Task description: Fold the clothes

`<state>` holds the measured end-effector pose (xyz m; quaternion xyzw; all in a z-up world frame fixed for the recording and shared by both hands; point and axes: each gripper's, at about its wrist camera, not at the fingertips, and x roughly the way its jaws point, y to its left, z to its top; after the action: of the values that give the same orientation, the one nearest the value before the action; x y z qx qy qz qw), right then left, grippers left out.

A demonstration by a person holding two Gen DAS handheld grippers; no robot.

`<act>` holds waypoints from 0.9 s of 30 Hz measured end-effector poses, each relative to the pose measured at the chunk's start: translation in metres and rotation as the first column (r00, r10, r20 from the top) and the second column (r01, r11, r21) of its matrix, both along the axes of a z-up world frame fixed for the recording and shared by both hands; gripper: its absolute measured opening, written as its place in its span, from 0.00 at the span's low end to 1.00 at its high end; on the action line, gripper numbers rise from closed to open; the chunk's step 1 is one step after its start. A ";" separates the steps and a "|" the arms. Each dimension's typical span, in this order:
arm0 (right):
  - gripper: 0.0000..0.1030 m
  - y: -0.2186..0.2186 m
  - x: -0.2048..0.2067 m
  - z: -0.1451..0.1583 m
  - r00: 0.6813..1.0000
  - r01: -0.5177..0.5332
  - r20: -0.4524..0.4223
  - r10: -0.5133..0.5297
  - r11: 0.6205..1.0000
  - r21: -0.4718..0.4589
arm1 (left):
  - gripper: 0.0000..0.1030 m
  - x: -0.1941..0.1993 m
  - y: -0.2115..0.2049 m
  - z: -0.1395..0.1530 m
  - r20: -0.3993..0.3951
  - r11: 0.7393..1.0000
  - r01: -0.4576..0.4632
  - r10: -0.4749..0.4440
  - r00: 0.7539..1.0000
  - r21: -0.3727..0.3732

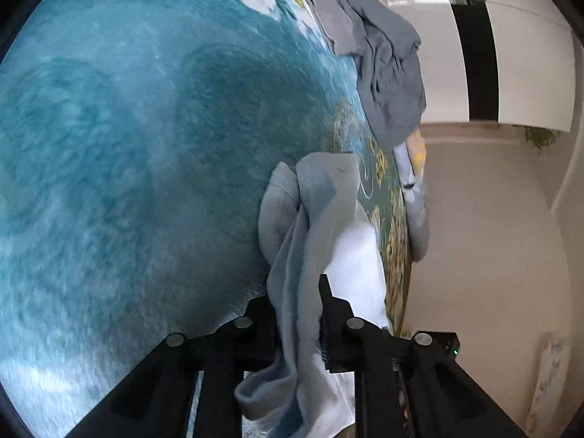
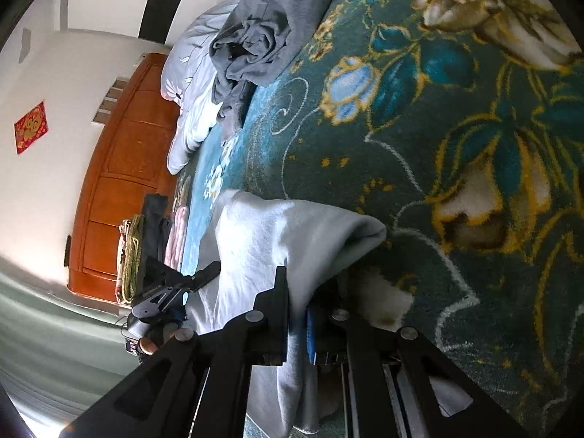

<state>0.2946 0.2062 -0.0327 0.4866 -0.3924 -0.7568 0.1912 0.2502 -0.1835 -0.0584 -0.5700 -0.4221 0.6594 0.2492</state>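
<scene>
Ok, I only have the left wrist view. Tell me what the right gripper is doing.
Observer: The right gripper is shut on the same pale garment that your left gripper holds.
Operator: Find me the finished pile.
Observer: A stack of folded clothes sits by the wooden headboard, beyond the left gripper.
Operator: Now say what the grey garment lies on.
Observer: The grey garment is crumpled partly over white bedding, which your view does not show.
</scene>
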 end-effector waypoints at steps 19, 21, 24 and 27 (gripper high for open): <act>0.07 -0.116 -0.015 0.082 0.911 -0.348 -0.221 0.349 0.936 0.047 | 0.13 0.127 -0.113 0.082 -0.233 0.946 -0.321 0.302 0.924 -0.045; 0.07 -0.132 -0.024 0.079 0.896 -0.387 -0.207 0.393 0.919 0.072 | 0.13 0.137 -0.123 0.069 -0.209 0.937 -0.348 0.333 0.919 -0.035; 0.07 -0.148 -0.035 0.064 0.887 -0.423 -0.162 0.433 0.901 0.094 | 0.13 0.140 -0.124 0.044 -0.153 0.933 -0.357 0.346 0.926 -0.043; 0.07 -0.149 -0.045 0.040 0.896 -0.422 -0.116 0.429 0.903 0.086 | 0.14 0.138 -0.118 0.024 -0.103 0.935 -0.353 0.347 0.932 -0.043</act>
<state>0.2499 0.0568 0.0075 0.5146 -0.2408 -0.7384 0.3634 0.3882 -0.3014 -0.0340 -0.4616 -0.4844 0.7318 0.1296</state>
